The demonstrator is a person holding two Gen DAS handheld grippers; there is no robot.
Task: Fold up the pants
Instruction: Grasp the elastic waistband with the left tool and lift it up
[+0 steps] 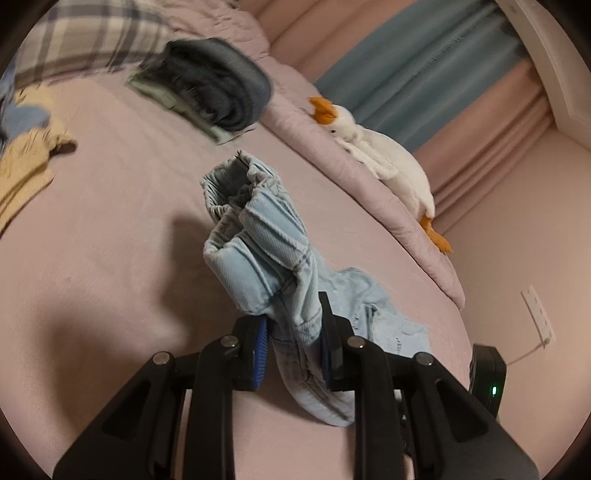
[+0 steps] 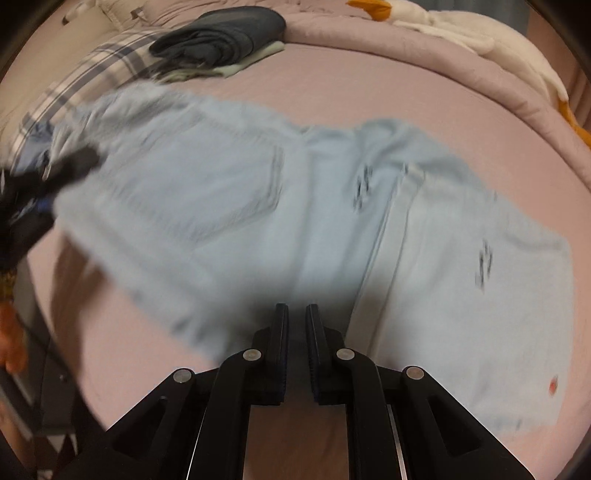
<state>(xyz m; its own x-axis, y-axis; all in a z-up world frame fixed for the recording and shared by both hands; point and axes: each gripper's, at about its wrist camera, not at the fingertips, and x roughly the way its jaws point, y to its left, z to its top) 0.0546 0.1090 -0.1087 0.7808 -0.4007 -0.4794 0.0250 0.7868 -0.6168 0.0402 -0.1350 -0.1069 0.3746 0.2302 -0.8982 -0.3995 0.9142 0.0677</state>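
Light blue denim pants (image 2: 258, 206) lie spread across the pink bed (image 2: 369, 92), blurred by motion. My left gripper (image 1: 293, 317) is shut on a bunched part of the pants (image 1: 258, 243), near the waistband, and lifts it off the sheet. In the right wrist view the left gripper (image 2: 33, 199) shows dark at the far left, at the pants' edge. My right gripper (image 2: 296, 314) hovers over the pants' near edge. Its jaws stand nearly together with a narrow gap and hold nothing.
A stack of folded dark clothes (image 1: 218, 88) on a pale green piece lies at the bed's far side. A plaid pillow (image 1: 85, 33) and yellow garment (image 1: 26, 166) are on the left. A white goose plush (image 1: 376, 155) lies on the rolled pink duvet (image 1: 332, 155).
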